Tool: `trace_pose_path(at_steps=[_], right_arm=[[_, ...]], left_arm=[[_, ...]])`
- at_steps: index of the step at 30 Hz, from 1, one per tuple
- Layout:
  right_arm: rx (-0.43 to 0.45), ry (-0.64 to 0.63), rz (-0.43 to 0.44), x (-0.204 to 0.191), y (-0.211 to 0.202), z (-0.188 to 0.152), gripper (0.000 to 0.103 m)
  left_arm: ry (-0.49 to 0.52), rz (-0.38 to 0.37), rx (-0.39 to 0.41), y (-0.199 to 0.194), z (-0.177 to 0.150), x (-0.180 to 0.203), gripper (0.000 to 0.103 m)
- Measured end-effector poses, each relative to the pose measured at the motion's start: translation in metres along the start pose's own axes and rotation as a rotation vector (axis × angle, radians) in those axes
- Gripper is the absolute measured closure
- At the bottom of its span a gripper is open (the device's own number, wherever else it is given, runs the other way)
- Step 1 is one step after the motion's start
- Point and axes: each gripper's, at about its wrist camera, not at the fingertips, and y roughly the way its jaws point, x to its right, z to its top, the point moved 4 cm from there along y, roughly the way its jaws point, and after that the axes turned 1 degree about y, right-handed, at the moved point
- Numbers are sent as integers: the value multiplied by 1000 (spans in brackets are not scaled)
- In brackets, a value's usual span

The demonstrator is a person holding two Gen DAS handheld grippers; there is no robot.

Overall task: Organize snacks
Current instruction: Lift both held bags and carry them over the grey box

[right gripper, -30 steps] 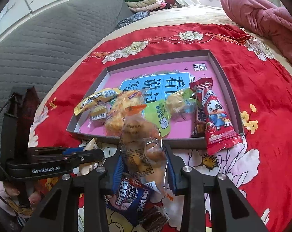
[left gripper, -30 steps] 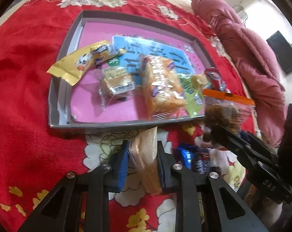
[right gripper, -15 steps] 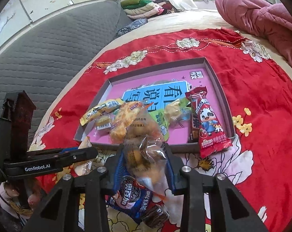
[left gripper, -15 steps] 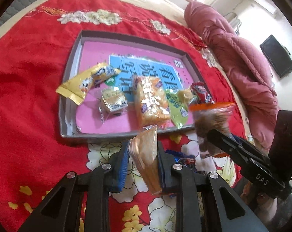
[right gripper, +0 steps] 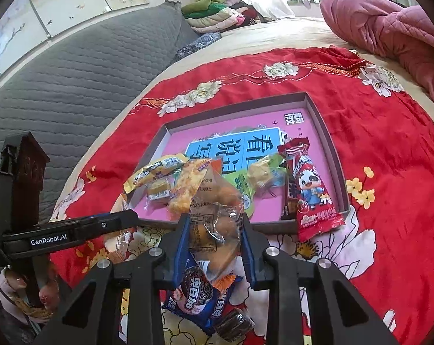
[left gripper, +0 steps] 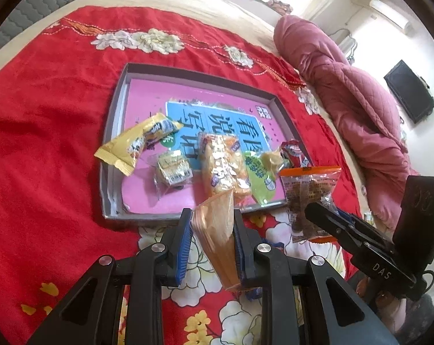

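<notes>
Left wrist view: the left gripper (left gripper: 212, 235) is pinching a tan snack packet (left gripper: 217, 230) between its blue pads. The packet is up off the red blanket (left gripper: 44, 115), just in front of the grey tray (left gripper: 113, 143). The tray sits on the bed, on that blanket. To do this step well, I think the packet should go over the near wall of the tray and down onto a bare pink spot, not on top of other snacks. Let go only when it is low. In the tray I count five snacks here: one yellow wrapper (left gripper: 136, 146), one small square snack (left gripper: 173, 169), one long orange snack (left gripper: 225, 169), one green packet (left gripper: 260, 175) and one red packet (left gripper: 294, 152). The yellow wrapper hangs over the left wall. The right gripper (left gripper: 317, 212) shows at the right side, holding a clear bag (left gripper: 308, 192) with an orange top.

Right wrist view: the right gripper (right gripper: 214, 230) is pinching that clear bag (right gripper: 214, 215) of round brown bites. Its jaws are pressed on the bag. The bag is just in front of the tray (right gripper: 334, 169). Under the gripper, two snacks lie on the blanket: one blue cookie packet (right gripper: 194, 293) and one small dark snack (right gripper: 234, 322). The red packet (right gripper: 308, 189) sticks out over the tray's near wall
</notes>
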Motion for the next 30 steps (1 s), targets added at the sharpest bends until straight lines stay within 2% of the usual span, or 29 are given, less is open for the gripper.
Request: trace_pose_path(at_steps=[16, 30], right_arm=[[38, 35, 22, 6, -1, 14, 71], [56, 48, 23, 5, 9, 34, 71]], left_arm=[[-42, 17, 65, -7, 30, -10, 76], [-34, 36, 69, 9, 46, -8, 76]])
